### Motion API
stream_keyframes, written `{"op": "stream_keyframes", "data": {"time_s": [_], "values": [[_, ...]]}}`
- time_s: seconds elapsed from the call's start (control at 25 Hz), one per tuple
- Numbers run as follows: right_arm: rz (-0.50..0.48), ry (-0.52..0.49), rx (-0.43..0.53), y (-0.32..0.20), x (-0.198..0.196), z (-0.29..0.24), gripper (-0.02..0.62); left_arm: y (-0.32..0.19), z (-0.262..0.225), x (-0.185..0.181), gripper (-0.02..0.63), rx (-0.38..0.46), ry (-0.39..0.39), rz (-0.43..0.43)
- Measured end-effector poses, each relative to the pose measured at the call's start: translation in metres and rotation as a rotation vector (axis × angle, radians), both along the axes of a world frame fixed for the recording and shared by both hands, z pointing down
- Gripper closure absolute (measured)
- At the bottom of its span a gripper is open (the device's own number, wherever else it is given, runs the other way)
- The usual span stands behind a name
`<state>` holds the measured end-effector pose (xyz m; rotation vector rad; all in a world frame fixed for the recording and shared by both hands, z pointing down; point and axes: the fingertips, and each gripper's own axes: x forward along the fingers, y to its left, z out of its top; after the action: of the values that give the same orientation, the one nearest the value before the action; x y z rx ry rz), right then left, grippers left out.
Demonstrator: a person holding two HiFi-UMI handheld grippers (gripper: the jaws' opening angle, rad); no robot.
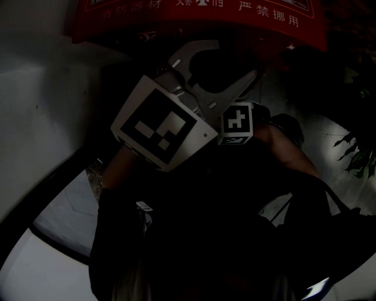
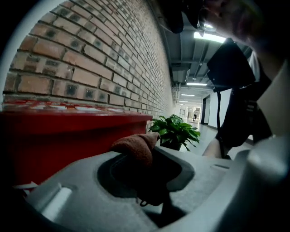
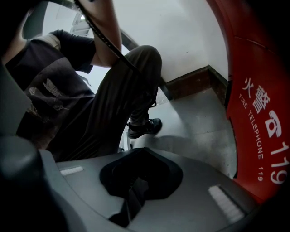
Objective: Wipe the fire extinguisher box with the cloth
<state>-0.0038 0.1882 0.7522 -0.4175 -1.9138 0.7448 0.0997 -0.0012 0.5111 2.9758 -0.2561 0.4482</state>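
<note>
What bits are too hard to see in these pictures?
- Left gripper view: the lower part of the cloth is lost in shadow between the jaws of the left gripper.
- Head view: the fire extinguisher box is cut off by the top edge, and darkness hides the cloth.
- Right gripper view: the fire extinguisher box runs off the right edge, so most of it is unseen.

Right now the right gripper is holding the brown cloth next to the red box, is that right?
Not quite: the left gripper holds the brown cloth next to the red box, as the left gripper view shows. The right gripper holds nothing.
</note>
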Motion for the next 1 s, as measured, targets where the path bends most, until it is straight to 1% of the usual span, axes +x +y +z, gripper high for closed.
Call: {"op": "stream_keyframes", "data": {"time_s": [0.08, 0.2, 0.32, 0.44, 0.56, 0.68, 0.72, 0.8, 0.88, 0.92, 1.0], "values": [[-0.019, 0.037, -0.001, 0.007, 0.011, 0.011, 0.597, 0.003, 0.021, 0.005, 0.5, -0.047, -0.041, 0.03], [0.024, -0.018, 0.034, -0.006, -0.001, -0.007, 0.597, 0.002, 0.061, 0.011, 0.499, -0.152, -0.102, 0.064], [0.058, -0.004, 0.05, -0.011, 0.004, -0.006, 0.597, 0.001, 0.106, 0.013, 0.499, -0.258, -0.191, 0.078], [0.082, 0.042, 0.073, -0.018, 0.018, 0.001, 0.597, 0.002, 0.151, 0.011, 0.499, -0.309, -0.308, 0.078], [0.141, 0.062, 0.097, -0.031, 0.03, 0.002, 0.597, 0.004, 0.192, 0.009, 0.499, -0.334, -0.436, 0.097], [0.219, 0.11, 0.18, -0.052, 0.044, 0.003, 0.597, 0.016, 0.24, 0.006, 0.499, -0.368, -0.583, 0.158], [0.245, 0.13, 0.213, -0.059, 0.049, 0.003, 0.597, 0.02, 0.258, 0.005, 0.499, -0.382, -0.625, 0.166], [0.286, 0.152, 0.25, -0.068, 0.057, 0.002, 0.597, 0.028, 0.295, 0.003, 0.499, -0.434, -0.707, 0.155], [0.293, 0.142, 0.246, -0.068, 0.055, 0.001, 0.597, 0.034, 0.331, -0.001, 0.499, -0.499, -0.78, 0.112], [0.282, 0.133, 0.237, -0.065, 0.053, 0.0, 0.597, 0.034, 0.347, 0.0, 0.499, -0.526, -0.789, 0.084], [0.25, 0.12, 0.223, -0.058, 0.049, -0.002, 0.597, 0.035, 0.372, 0.009, 0.499, -0.575, -0.762, 0.046]]}}
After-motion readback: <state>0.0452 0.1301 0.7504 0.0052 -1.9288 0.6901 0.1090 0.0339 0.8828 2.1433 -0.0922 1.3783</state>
